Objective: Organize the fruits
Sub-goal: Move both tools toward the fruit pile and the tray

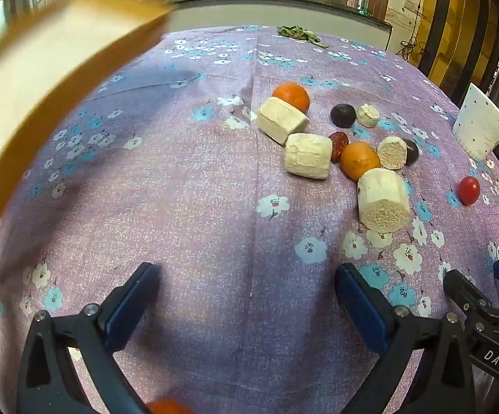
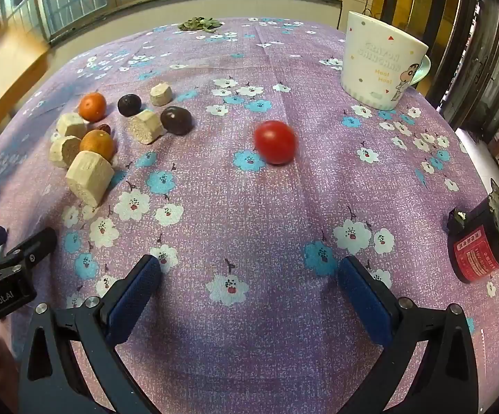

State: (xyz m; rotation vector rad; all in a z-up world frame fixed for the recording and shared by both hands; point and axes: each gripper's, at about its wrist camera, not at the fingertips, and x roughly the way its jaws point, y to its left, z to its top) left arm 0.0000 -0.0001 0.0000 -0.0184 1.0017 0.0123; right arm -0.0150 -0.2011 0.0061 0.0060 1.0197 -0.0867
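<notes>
- Right wrist view: the right gripper (image 2: 249, 276) hangs over the floral tabletop (image 2: 249, 207), jaws spread wide and empty, a cherry tomato (image 2: 275, 142) lying alone straight ahead, well apart from the mug (image 2: 382, 58).
- Left wrist view: the left gripper (image 1: 247, 284), equally spread and empty, faces a cluster of oranges (image 1: 291, 96), dark plums (image 1: 342, 115) and pale sugarcane chunks (image 1: 307, 155).
- The tomato looks light, smooth, easily bruised and prone to roll; a gentle pinch across its middle seems safest.

Each gripper (image 1: 247, 283) (image 2: 249, 276) had black triangular-cutout arms, blue pads (image 2: 135, 296), silver screws; white lettering marked the neighbouring housings.
</notes>
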